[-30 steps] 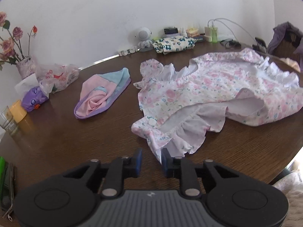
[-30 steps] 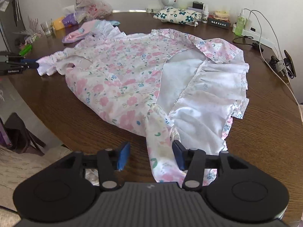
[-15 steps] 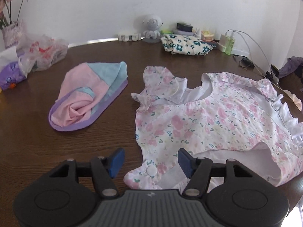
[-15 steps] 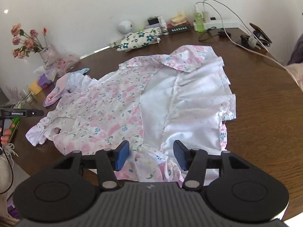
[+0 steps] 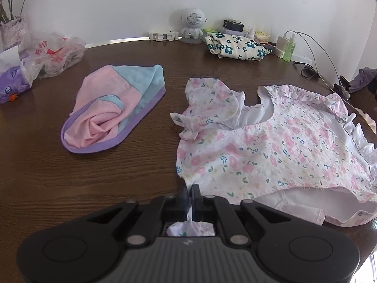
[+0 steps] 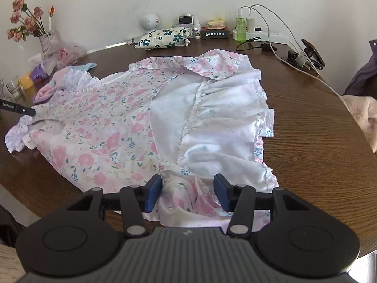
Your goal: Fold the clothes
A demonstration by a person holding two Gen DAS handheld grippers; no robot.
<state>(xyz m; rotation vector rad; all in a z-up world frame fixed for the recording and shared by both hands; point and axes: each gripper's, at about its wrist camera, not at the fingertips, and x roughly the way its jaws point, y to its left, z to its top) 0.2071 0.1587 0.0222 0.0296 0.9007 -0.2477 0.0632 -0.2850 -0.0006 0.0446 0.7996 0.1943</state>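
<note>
The floral dress (image 5: 271,151) lies spread on the brown table (image 5: 70,176), skirt turned up so its white lining (image 6: 219,122) faces the ceiling at the end nearest the right gripper (image 6: 188,192). Half a second ago the left gripper (image 5: 190,194) stood wide open above the dress's sleeve end; now its jaws are pinched together on the near edge of that end, with a tuft of white ruffle bunched behind the fingers. The right gripper has changed little: its blue pads (image 6: 153,193) are spread apart, as before, straddling a crumpled fold of the hem without clamping it. Seen from the right wrist, the left tool's dark tip (image 6: 21,109) touches the dress at its far-left sleeve. Just left of the dress, apart from it, sits a pink, blue and purple garment (image 5: 113,108) in a loose heap. Beyond the dress, toward the wall, rest a folded flower-print cloth (image 5: 235,48) and a small white round speaker (image 5: 192,23). Further left of the dress is a crinkled plastic bag (image 5: 50,54)
</note>
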